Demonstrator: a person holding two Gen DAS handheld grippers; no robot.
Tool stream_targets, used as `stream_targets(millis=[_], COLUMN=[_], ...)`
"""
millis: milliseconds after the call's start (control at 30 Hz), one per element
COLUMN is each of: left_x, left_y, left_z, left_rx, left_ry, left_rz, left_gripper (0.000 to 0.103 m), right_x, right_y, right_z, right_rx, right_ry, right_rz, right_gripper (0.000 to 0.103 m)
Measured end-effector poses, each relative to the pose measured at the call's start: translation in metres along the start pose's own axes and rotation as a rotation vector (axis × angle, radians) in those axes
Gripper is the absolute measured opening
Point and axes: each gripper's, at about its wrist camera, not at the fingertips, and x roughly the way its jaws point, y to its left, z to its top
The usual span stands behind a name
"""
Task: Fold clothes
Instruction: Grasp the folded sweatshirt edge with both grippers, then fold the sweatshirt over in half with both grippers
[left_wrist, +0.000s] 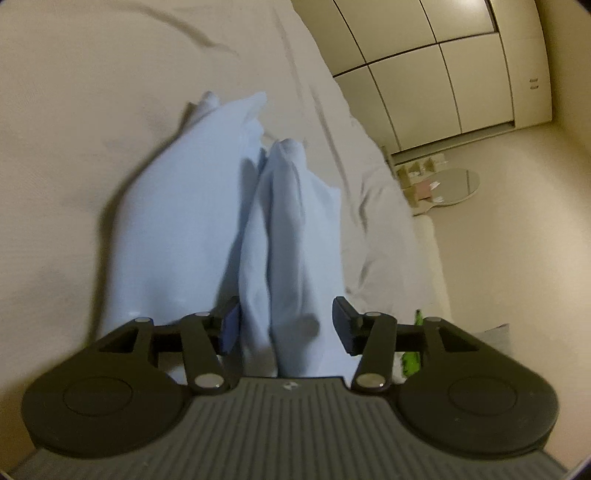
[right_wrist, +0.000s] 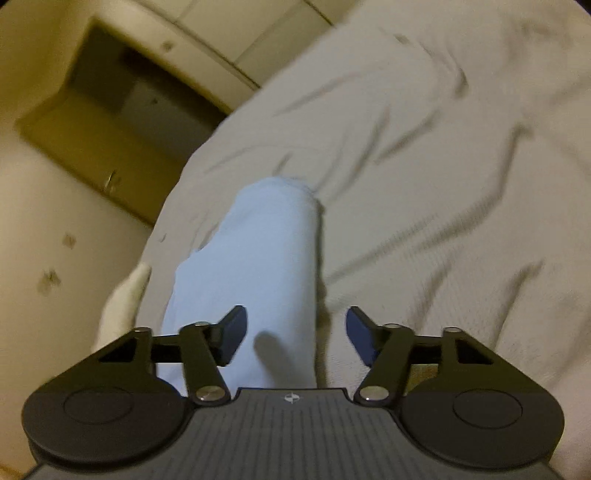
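A light blue garment (left_wrist: 184, 221) lies on the white bedsheet (left_wrist: 74, 147), bunched into two long ridges. The right ridge (left_wrist: 291, 229) runs back between the fingers of my left gripper (left_wrist: 286, 325), which is open with the cloth in its gap. In the right wrist view a rolled length of the same light blue garment (right_wrist: 258, 258) stretches forward over the bedsheet (right_wrist: 443, 184). My right gripper (right_wrist: 295, 332) is open above it, the cloth passing under the left finger (right_wrist: 232, 332) and into the gap. Both views are motion-blurred.
The bed's right edge (left_wrist: 406, 206) drops to a pale floor with a round mirror (left_wrist: 454, 184) and small boxes. Wardrobe doors (left_wrist: 443, 74) stand behind. A green object (left_wrist: 412, 358) shows beside my left gripper. A brown recess (right_wrist: 122, 122) and a white cloth piece (right_wrist: 125, 295) lie off the bed's left edge.
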Motion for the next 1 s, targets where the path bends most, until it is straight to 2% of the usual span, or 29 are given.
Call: stream_targets(millis=[67,133,167,200,267,400,467,533,600,700,767,867,933,1000], left_x=[0.012,0.024,0.031,0.036,0.032,0.003,-0.012,-0.020,-0.018,-0.023,-0.032,-0.030,-0.015,-0.003], left_y=[-0.004,-0.009,-0.012,-0.019,-0.038,-0.074,-0.076,-0.061,-0.035,-0.009,-0.003,-0.003,0.003,0.016], left_z=[0.008,0.014,0.016,0.017,0.020,0.031,0.036,0.040,0.040,0.034,0.032,0.032,0.030,0.028], left_rx=[0.008,0.033,0.057,0.103,0.223,0.423,0.468,0.458,0.398,0.338,0.328,0.366,0.387,0.368], left_ry=[0.007,0.020,0.030,0.037,0.023,-0.061,-0.096,-0.097,-0.074,-0.084,-0.104,-0.113,-0.089,-0.067], left_rz=[0.005,0.022,0.038,0.078,0.101,0.099,0.110,0.155,0.197,0.186,0.154,0.154,0.225,0.266], left_gripper=[0.051,0.047,0.027,0.013,0.011,0.010,0.010,0.010,0.010,0.010,0.010,0.010,0.015,0.017], right_x=[0.009,0.016,0.018,0.021,0.024,0.019,0.017,0.020,0.027,0.034,0.032,0.038,0.053,0.058], right_y=[-0.012,-0.018,-0.019,-0.020,-0.018,0.012,0.039,0.065,0.087,0.104,0.107,0.112,0.114,0.109], right_z=[0.001,-0.001,-0.002,-0.003,-0.003,0.000,-0.006,-0.016,-0.028,-0.043,-0.048,-0.052,-0.056,-0.061], right_rx=[0.084,0.136,0.150,0.164,0.171,0.010,-0.128,-0.274,-0.417,-0.563,-0.600,-0.652,-0.694,-0.701], right_ry=[0.016,0.017,0.017,0.018,0.017,-0.006,-0.007,-0.005,0.005,0.021,0.019,0.021,0.030,0.030], right_rz=[0.020,0.057,0.068,0.080,0.098,0.095,0.072,0.019,-0.049,-0.115,-0.114,-0.125,-0.152,-0.167], right_gripper=[0.049,0.045,0.045,0.043,0.040,0.040,0.040,0.040,0.040,0.040,0.040,0.042,0.050,0.056])
